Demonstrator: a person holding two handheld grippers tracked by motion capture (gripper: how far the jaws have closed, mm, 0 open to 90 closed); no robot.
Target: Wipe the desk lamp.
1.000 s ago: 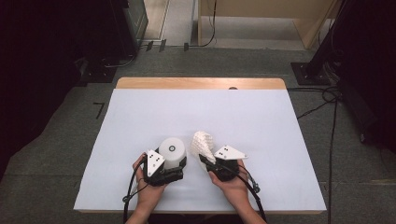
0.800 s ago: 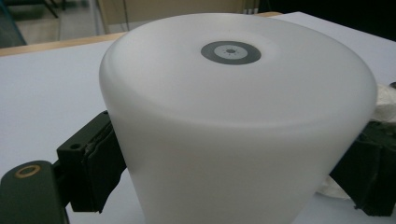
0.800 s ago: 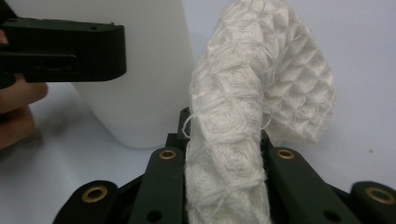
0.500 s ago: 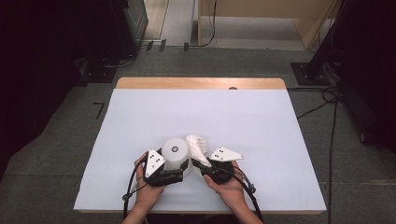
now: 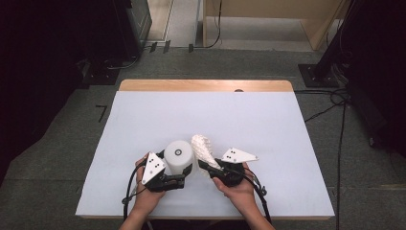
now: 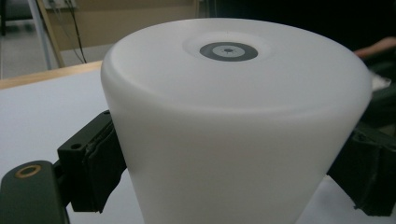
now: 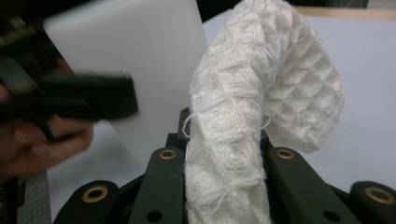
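Observation:
An upturned white cup (image 5: 178, 154) with a grey ring on its base stands near the table's front edge. My left gripper (image 5: 178, 171) is shut on it, and its black pads (image 6: 95, 163) press both sides of the cup (image 6: 233, 116). To its right, my right gripper (image 5: 209, 166) is shut on a white waffle-weave cloth (image 5: 203, 147). The cloth (image 7: 266, 79) rises from between the jaws of that gripper (image 7: 224, 172) and curls over at the top. It leans close against the cup (image 7: 140, 56); I cannot tell whether they touch.
A white sheet (image 5: 215, 115) covers the table, whose wooden far edge (image 5: 206, 85) is bare. Cables (image 5: 330, 103) trail on the grey floor at the right. Dark furniture (image 5: 57, 48) stands at the left and a light wooden unit (image 5: 268, 19) at the back.
The cloth has tipped a little to the left, closer to the cup. Both hands and the cup have stayed almost in place.

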